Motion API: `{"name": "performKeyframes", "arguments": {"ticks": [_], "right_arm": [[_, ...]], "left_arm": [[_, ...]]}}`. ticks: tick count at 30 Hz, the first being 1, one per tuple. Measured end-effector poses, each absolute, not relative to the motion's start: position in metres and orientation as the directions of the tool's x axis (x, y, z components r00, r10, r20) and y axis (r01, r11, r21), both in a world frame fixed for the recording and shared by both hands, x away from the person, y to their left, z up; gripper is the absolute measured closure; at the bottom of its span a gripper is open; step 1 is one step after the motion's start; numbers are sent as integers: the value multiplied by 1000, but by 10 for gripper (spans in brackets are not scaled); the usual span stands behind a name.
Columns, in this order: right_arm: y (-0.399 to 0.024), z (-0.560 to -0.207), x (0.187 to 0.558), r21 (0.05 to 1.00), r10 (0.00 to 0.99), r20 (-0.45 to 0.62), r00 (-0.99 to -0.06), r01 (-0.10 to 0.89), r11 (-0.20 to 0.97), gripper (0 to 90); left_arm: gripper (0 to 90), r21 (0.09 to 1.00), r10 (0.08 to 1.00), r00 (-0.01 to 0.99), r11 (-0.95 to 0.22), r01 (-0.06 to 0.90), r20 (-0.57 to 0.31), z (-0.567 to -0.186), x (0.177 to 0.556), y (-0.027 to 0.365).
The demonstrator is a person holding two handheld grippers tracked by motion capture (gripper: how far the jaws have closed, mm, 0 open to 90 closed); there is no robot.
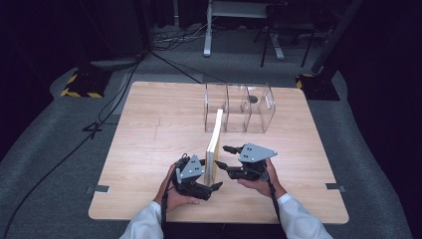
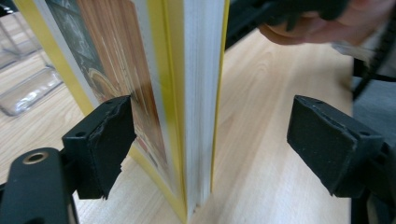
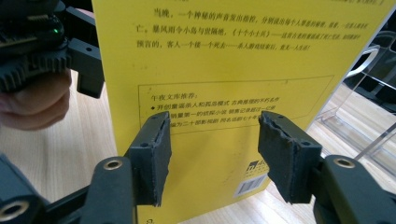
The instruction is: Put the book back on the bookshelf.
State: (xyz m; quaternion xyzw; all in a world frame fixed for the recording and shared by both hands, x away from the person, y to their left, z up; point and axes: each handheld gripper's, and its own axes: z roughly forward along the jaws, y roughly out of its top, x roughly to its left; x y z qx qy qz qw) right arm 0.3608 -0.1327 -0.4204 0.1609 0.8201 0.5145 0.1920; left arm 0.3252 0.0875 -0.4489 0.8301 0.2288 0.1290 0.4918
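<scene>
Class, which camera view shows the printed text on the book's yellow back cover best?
The right gripper view: the book faces it, with the lines of print sharp. The left gripper view shows its page edges and front cover; the high view shows it standing on edge.

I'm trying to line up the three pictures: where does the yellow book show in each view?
High view: the yellow book stands on edge at table centre, between the two grippers.
Left gripper view: its page edge rises between the open jaws.
Right gripper view: its back cover faces the camera, beyond the jaws.
Shared landmark: the clear plastic organiser, seen at far left and at right.
</scene>
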Motion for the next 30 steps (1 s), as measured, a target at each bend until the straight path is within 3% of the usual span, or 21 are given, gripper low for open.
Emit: {"name": "performKeyframes", "arguments": {"ticks": [6, 10, 11, 13, 19, 30], "right_arm": [[-133, -426, 360, 913, 466, -123, -876, 85, 399, 447], [-134, -427, 361, 915, 468, -119, -876, 86, 394, 431], [-134, -428, 362, 917, 469, -115, -875, 89, 390, 425], [-135, -430, 362, 920, 478, -109, -872, 93, 381, 419], [-141, -436, 363, 916, 485, -115, -867, 97, 390, 410], [-187, -437, 371, 920, 503, -95, -859, 117, 374, 377]], "left_arm": [[196, 876, 585, 811, -391, 284, -1, -453, 326, 79], [283, 875, 627, 779, -390, 287, 24, -455, 326, 79], [384, 875, 643, 766, -382, 297, 20, -455, 327, 80], [494, 884, 643, 766, -344, 317, -24, -457, 331, 87], [705, 884, 623, 781, -343, 318, -40, -458, 331, 98], [749, 875, 488, 872, -400, 274, -50, -455, 322, 121]]}}
